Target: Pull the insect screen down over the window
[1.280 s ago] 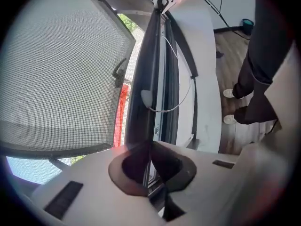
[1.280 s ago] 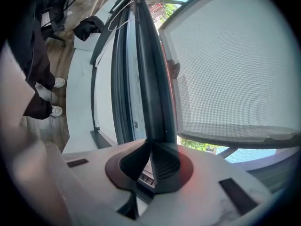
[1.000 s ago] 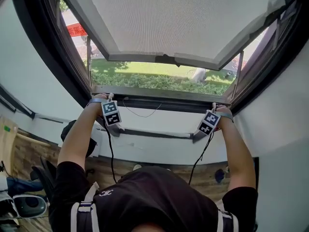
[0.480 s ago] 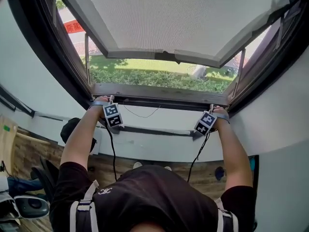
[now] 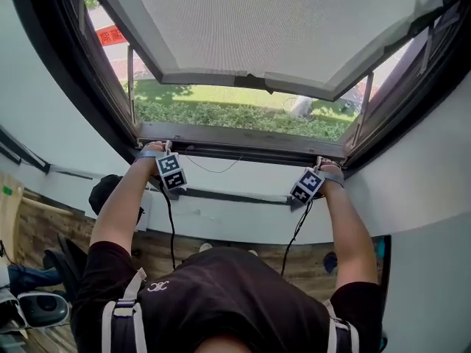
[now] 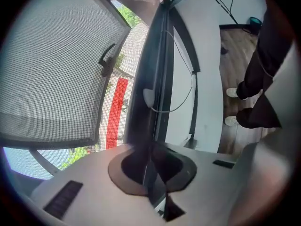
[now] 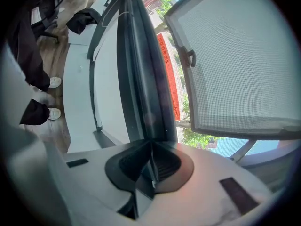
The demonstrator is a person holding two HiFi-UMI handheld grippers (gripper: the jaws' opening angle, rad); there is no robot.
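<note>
A dark pull bar (image 5: 243, 144) runs across the bottom of the window opening, close above the white sill. My left gripper (image 5: 165, 151) grips its left end, and in the left gripper view (image 6: 153, 168) the jaws pinch the bar's thin edge (image 6: 148, 79). My right gripper (image 5: 321, 163) holds the right end. Its jaws are closing, and the bar's edge (image 7: 141, 69) lies between them (image 7: 151, 166). Above, the mesh-textured sash (image 5: 272, 28) swings outward, with a black handle (image 5: 250, 81) on its lower rail.
Below the bar are the white sill and wall (image 5: 235, 223), where a thin cord (image 5: 213, 171) hangs loose. A hedge (image 5: 235, 116) and a red banner (image 5: 110, 35) lie outside. A chair (image 5: 44, 307) and a black bag (image 5: 103, 193) stand on the wood floor at left.
Both grippers stay on the bar's ends. The right gripper has drifted slightly left in the view, and the whole window sits a little higher in the frame.
</note>
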